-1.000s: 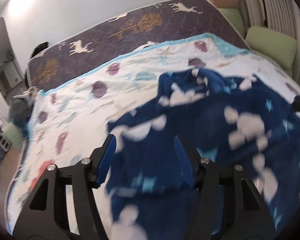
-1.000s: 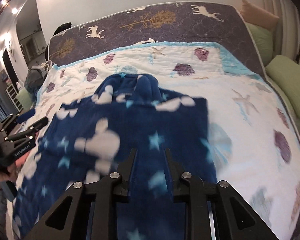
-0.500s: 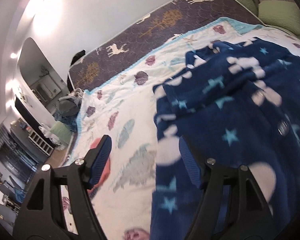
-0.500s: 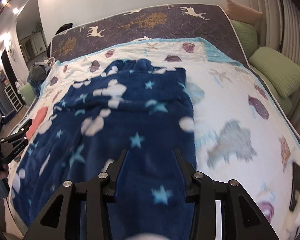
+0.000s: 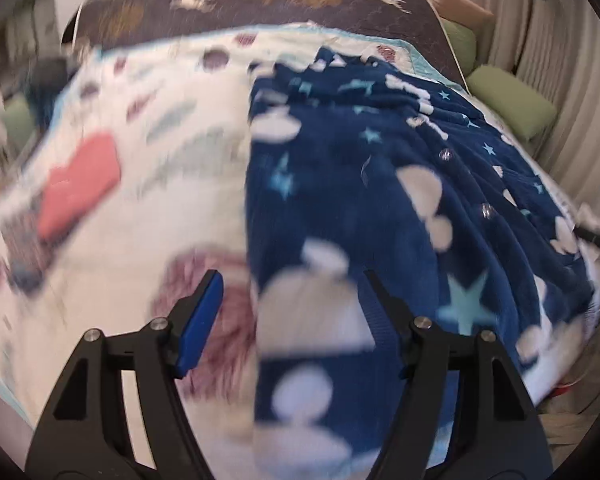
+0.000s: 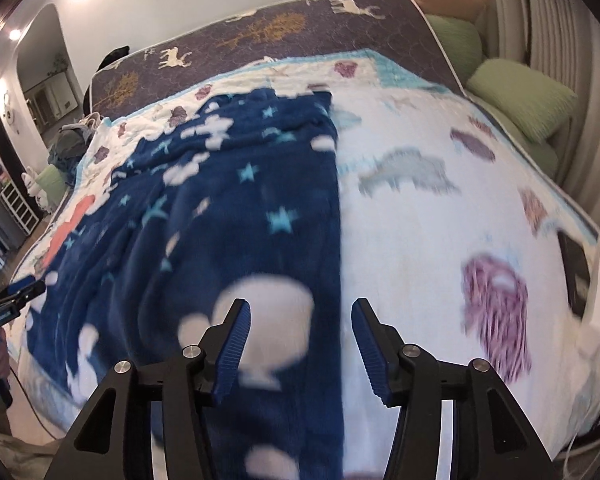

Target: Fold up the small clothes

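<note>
Navy fleece garment [image 5: 380, 184], scattered with white cloud shapes and pale blue stars, lies spread across the white patterned quilt [image 6: 440, 216] on the bed, reaching from near the dark headboard-end cover [image 6: 260, 36] down to the near edge.

The left tongs [image 5: 288, 292] stand spread wide, nothing between the blue pads; the garment's left edge runs up between the two fingers in this view, and whether either finger touches the fleece cannot be told through the blur. A coral-red print [image 5: 80, 184] shows on the quilt to their left.

The right tongs [image 6: 298, 314] are likewise parted and hold nothing, set over the garment's right edge, where navy cloth meets white quilt. Contact with the fabric is not clear here either.

Green cushions [image 6: 520, 96] sit beside the bed at the far right. The left tongs also show at the left rim of the right wrist view.
</note>
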Demonstrator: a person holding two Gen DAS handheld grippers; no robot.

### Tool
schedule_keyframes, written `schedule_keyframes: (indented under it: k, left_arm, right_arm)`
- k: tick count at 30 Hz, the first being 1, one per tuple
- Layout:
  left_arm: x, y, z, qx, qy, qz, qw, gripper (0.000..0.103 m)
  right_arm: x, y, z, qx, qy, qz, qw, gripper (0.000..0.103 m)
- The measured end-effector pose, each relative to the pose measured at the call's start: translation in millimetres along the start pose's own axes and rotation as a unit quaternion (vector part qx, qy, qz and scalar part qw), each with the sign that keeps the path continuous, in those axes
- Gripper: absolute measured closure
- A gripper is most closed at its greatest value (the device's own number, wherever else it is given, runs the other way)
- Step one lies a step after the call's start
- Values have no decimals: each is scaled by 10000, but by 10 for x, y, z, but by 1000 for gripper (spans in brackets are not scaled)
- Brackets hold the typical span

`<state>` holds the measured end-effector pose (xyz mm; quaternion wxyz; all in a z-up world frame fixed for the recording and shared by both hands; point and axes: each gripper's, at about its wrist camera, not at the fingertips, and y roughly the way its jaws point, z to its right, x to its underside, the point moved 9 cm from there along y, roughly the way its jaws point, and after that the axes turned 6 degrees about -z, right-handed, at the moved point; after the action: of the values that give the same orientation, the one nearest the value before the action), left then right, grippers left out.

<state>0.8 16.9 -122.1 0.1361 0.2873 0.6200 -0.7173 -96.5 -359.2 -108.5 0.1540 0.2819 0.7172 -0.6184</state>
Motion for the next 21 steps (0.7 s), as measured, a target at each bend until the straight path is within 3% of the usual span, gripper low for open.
schedule_keyframes:
  k: [6,7,9,16,18,21]
  left_arm:
    - [333,-33,-72,545,-482,-184,9972,34]
    - [378,-45,-47,640,-502,-208,9965,38]
    - [479,-47,41,881,-428,-334,9946,61]
    - [571,-101,36,1072,-515,-331,9924,62]
    - [584,-137,31,1107,-493,-326,9921,88]
    - [582,-242,36,1281,-528,-226,9901,90]
  right_arm:
    - [339,3,121,-170,327,-169,9992,47]
    - [360,-14,132,-198,373,-167,9990,47]
    - [408,-41,146,-258,438,-171,9986,46]
    - [565,-96,161,-358,539,-201,9977,44]
    - [602,-120,181,-442,603,-209,9970,44]
    - [652,-155,214,-599,758,-226,9951,44]
